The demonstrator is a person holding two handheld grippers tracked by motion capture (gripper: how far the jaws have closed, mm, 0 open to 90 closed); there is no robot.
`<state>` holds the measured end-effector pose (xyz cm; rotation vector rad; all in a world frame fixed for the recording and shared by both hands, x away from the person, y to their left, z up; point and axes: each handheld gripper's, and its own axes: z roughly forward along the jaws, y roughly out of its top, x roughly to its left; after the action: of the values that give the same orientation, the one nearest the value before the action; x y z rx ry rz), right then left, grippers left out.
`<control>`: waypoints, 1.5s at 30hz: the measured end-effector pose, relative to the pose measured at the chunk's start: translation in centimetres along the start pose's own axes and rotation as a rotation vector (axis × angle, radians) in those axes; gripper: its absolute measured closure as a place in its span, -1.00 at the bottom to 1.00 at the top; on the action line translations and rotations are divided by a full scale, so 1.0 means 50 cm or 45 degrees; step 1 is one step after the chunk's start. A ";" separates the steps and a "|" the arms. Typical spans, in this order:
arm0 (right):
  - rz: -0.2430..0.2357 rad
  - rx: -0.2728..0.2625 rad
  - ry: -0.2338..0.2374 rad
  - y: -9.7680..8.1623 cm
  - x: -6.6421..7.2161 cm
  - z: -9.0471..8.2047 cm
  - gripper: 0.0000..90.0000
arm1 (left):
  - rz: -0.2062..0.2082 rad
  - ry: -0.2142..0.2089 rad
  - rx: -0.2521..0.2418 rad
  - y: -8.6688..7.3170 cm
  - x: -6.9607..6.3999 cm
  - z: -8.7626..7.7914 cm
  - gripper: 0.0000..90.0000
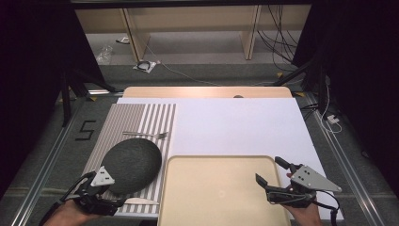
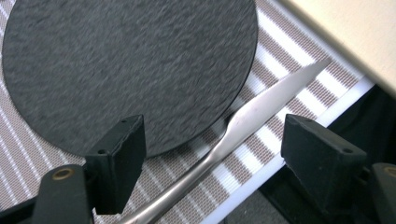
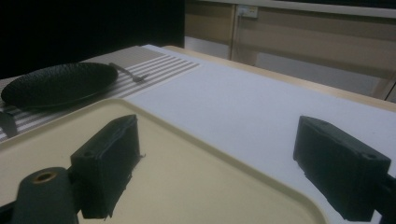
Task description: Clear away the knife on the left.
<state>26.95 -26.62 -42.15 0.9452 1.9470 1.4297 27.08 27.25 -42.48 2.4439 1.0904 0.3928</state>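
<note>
Two left fingers [image 2: 116,163] gape astride the knife [image 2: 243,123]; closing crooked could skid it under the plate [image 2: 126,65].

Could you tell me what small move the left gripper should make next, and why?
Probably lower the left gripper and close on the knife: its jaws are open on either side of the handle, which lies on the striped placemat beside the dark plate, not yet gripped.

Dark grey speckled plate [image 1: 131,164] on a brown-and-white striped placemat [image 1: 141,123], silver knife [image 2: 243,126] and silver fork [image 1: 147,134], plain beige tray [image 1: 221,188], white sheet [image 1: 240,125] over light wood table [image 1: 207,92], black gripper jaws.
</note>
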 end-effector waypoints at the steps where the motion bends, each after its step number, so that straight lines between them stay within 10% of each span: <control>1: 0.002 -0.006 0.001 0.000 0.000 0.001 -0.66 | -0.004 -0.001 0.003 -0.001 0.003 -0.002 -0.51; 19: -0.010 0.003 0.002 -0.001 0.001 0.004 -0.66 | -0.027 0.004 0.132 -0.034 0.038 0.019 -0.48; 45: -0.011 0.012 0.012 -0.002 0.003 0.007 -0.65 | 0.077 -0.027 0.326 -0.027 0.047 0.065 -0.32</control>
<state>27.12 -26.31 -42.36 0.9353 1.9641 1.4235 29.14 28.97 -45.79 2.7030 1.1202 0.2577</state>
